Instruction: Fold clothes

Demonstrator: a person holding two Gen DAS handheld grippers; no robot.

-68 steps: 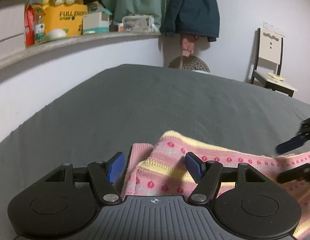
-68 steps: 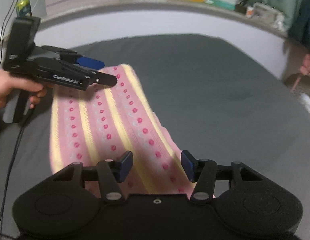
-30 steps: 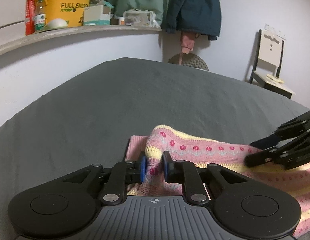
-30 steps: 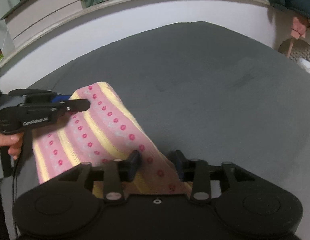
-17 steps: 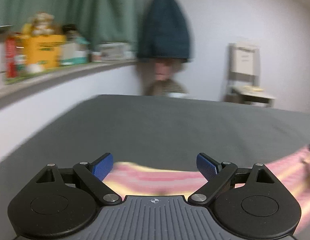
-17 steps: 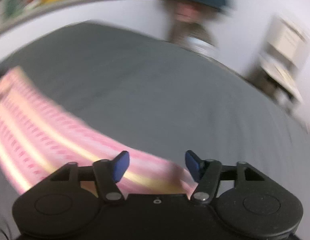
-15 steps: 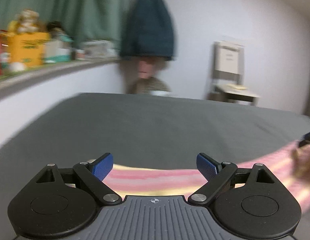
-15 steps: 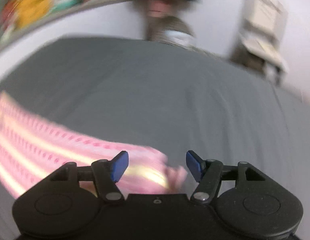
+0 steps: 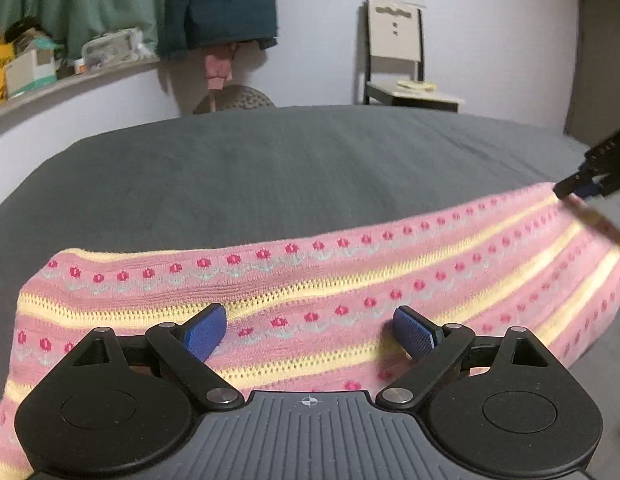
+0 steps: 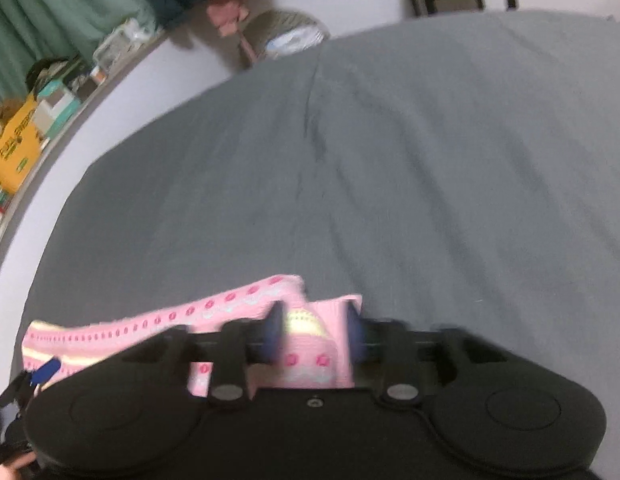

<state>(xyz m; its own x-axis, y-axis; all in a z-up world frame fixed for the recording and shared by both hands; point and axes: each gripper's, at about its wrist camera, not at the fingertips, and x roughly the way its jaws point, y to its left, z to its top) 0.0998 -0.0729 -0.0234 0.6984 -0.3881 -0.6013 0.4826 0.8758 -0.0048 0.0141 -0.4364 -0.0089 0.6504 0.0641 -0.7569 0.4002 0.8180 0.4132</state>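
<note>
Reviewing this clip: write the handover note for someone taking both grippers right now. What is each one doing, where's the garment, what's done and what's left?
Left gripper: open, over the pink striped knit garment, holding nothing.
Right gripper: blurred; pink fabric sits between its fingers at the garment's right end, but a firm clamp cannot be confirmed.
Garment: a long band lying across the gray bed, already at least doubled lengthwise, to judge by its neat folded far edge.
Left: probably bring the right end over toward the left end to shorten it, then smooth it.
</note>
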